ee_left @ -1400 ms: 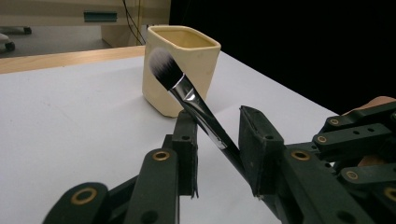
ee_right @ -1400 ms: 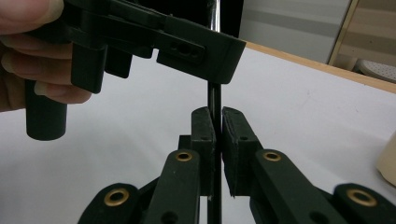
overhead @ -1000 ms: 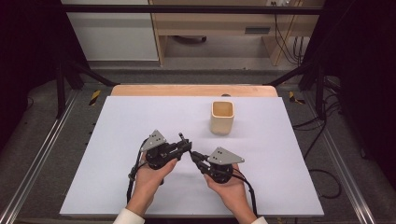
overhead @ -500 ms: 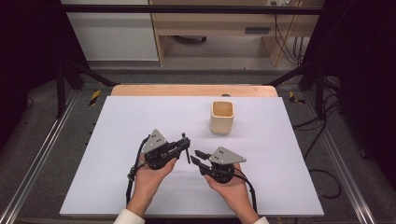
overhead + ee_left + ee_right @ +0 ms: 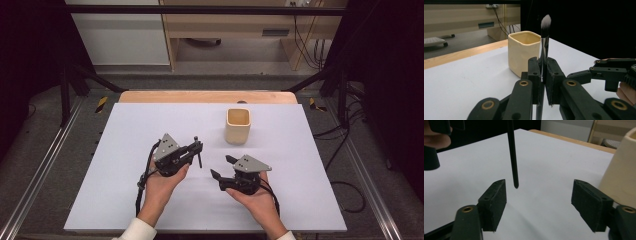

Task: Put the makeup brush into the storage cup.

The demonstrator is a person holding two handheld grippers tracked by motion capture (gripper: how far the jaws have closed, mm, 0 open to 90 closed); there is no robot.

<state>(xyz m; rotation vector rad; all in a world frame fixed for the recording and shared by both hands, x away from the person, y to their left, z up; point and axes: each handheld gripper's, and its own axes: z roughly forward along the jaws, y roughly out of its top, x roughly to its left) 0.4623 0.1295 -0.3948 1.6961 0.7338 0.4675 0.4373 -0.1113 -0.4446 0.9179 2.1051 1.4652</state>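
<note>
Where both grippers met at the brush (image 5: 544, 52) a second ago, the right gripper (image 5: 220, 167) has just opened and drawn away empty; the left gripper (image 5: 199, 150) clamps it upright, near the cup (image 5: 237, 126).

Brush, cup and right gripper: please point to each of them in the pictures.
brush (image 5: 546, 22), left gripper view, on the bristle tip
cup (image 5: 238, 127), high view, on its front wall
right gripper (image 5: 539, 202), right gripper view, midway between its open jaws
</note>
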